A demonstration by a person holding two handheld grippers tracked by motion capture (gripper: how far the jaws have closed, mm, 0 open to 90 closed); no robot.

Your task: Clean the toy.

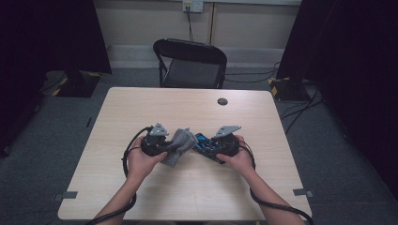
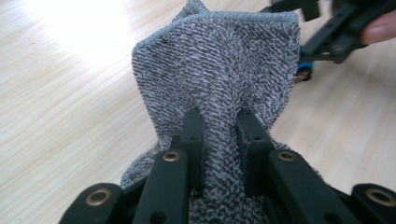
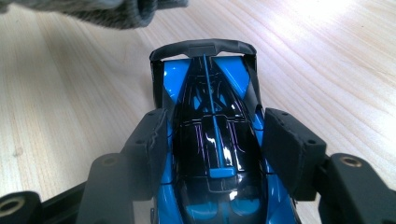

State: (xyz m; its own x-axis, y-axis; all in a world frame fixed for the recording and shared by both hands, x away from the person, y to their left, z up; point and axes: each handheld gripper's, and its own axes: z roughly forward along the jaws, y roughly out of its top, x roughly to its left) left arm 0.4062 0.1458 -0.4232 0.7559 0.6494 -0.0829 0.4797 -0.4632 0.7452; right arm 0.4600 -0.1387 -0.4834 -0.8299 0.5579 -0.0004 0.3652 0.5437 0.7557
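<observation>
Left gripper [image 2: 219,123] clamped on grey cloth [image 2: 219,65], lifted above table [image 1: 197,183]. Right gripper [image 3: 215,140] closed around blue toy car [image 3: 212,135]; car's front cut off, wheels hidden.

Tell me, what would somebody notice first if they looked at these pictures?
Probably the shiny blue and black toy car, held between the jaws of the right gripper just above the middle of the wooden table. Right beside it, the left gripper pinches a fuzzy grey cloth, which stands up in a bunch near the car. Behind the table sits a black chair.
</observation>
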